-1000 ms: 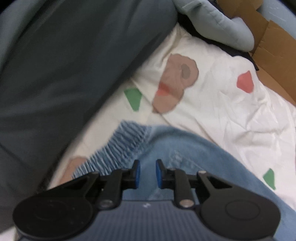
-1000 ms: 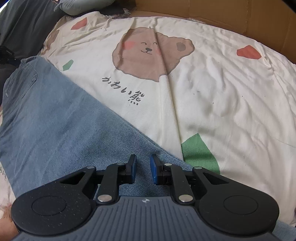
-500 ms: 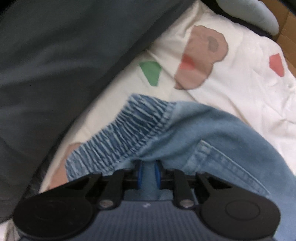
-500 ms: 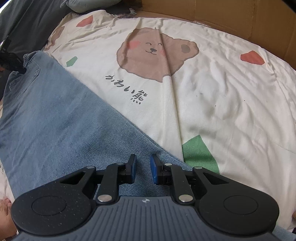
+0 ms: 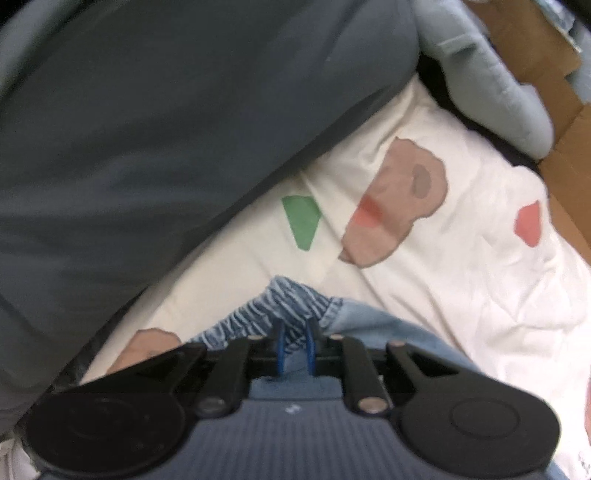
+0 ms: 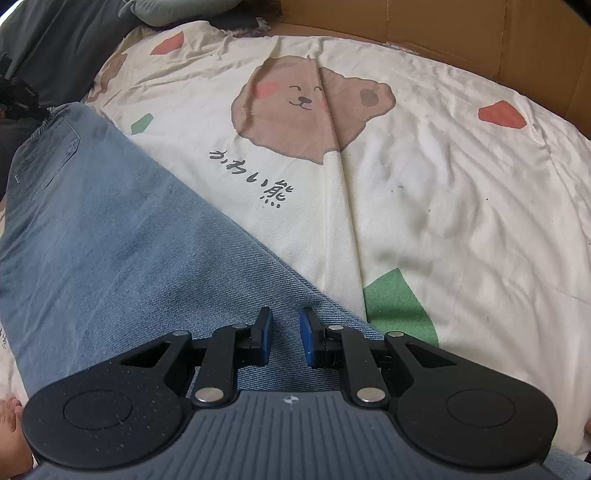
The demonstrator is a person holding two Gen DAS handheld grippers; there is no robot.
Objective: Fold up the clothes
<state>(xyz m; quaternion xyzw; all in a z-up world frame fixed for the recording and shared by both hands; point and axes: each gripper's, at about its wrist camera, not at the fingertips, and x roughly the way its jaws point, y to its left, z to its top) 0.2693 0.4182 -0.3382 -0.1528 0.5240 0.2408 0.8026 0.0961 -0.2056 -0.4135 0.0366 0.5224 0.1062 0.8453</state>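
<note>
Light-blue jeans [image 6: 110, 229] lie stretched across the bear-print sheet [image 6: 424, 177], with the back pocket at the far left. My left gripper [image 5: 294, 345] holds the gathered elastic waistband [image 5: 284, 302], which fills the narrow gap between its blue pads. Those jaws are opening slightly. At the leg end of the jeans, my right gripper [image 6: 286, 332] is tilted down onto the cloth. Its pads stand a little apart with denim filling the gap between them. In the right wrist view the left gripper is a dark shape at the waistband [image 6: 40, 125].
A dark grey quilt [image 5: 166, 129] rises along the left side. A pale blue pillow [image 5: 491, 92] and brown cardboard [image 6: 406, 22] border the far edge. A bare foot [image 6: 11, 435] shows at the lower left.
The left gripper moved onto the waistband and closed on it, then carried the bunched band forward. The right gripper kept still. The waist end of the jeans shifted a little.
</note>
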